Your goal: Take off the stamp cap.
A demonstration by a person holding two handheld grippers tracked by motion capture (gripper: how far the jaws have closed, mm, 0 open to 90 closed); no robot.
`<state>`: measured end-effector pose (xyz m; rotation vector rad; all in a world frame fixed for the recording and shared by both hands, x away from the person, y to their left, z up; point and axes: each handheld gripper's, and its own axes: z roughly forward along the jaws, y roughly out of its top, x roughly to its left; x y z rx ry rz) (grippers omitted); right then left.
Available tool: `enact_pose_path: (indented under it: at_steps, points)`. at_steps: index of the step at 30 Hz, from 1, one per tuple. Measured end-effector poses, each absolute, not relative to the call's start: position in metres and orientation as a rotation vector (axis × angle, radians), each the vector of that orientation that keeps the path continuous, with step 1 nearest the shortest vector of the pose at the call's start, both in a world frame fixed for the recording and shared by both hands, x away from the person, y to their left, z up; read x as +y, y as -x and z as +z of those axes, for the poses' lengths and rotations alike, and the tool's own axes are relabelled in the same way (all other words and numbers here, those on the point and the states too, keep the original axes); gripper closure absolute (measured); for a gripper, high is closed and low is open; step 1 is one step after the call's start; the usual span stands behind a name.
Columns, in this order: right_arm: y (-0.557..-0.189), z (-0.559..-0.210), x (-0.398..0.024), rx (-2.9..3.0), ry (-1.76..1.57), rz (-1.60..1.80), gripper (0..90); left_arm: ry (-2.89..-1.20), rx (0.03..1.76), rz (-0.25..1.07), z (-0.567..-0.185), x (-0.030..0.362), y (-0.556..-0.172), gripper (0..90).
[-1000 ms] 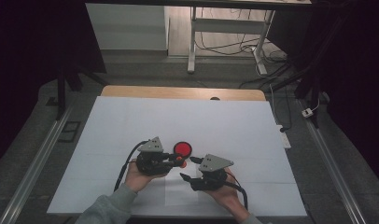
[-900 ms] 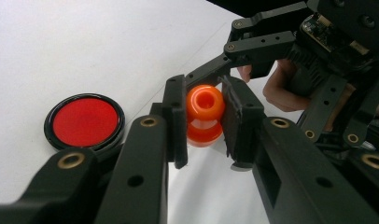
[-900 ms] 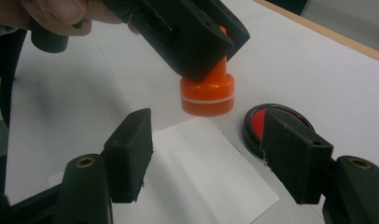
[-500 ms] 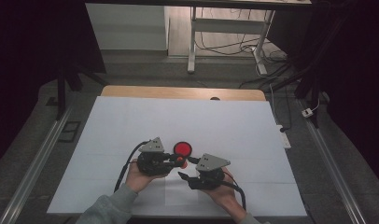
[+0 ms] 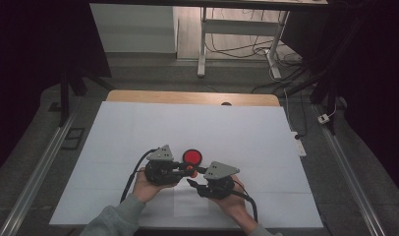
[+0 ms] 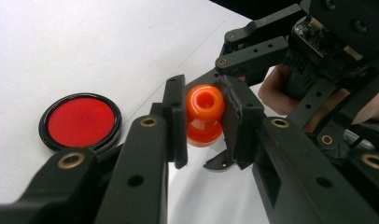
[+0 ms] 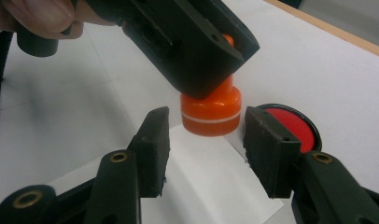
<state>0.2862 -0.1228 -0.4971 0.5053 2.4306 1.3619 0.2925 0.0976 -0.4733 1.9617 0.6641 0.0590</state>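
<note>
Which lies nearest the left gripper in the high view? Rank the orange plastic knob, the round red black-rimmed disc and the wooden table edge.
1. Orange plastic knob, clamped in the left gripper.
2. Round red black-rimmed disc, just behind the jaws.
3. Wooden table edge, at the far side.

— What sits on the white table (image 5: 138,128)?
— A round red disc with a black rim (image 5: 192,157), near the front.
— And the grippers?
— The left gripper (image 5: 187,170) points right, just below the disc, jaws clamped on a small orange piece (image 5: 190,170). The right gripper (image 5: 193,180) angles toward that piece, jaws just closing in around it.
</note>
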Motion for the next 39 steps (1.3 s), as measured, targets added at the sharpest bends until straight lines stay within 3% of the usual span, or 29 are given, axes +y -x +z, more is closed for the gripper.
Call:
enact_pose_path:
  at_steps: [14,39]
  points:
    - [-0.2867,-0.4965,-0.1212,2.418,-0.507,1.367,62.3,-1.969,0.664,0.057,-0.4743,0.0967,-0.2929,72.2]
    - [-0.2845,-0.4971,-0.1186,2.425,-0.477,1.307,63.7,-1.981,0.671,0.049,-0.4759,0.0964,-0.293,72.3]
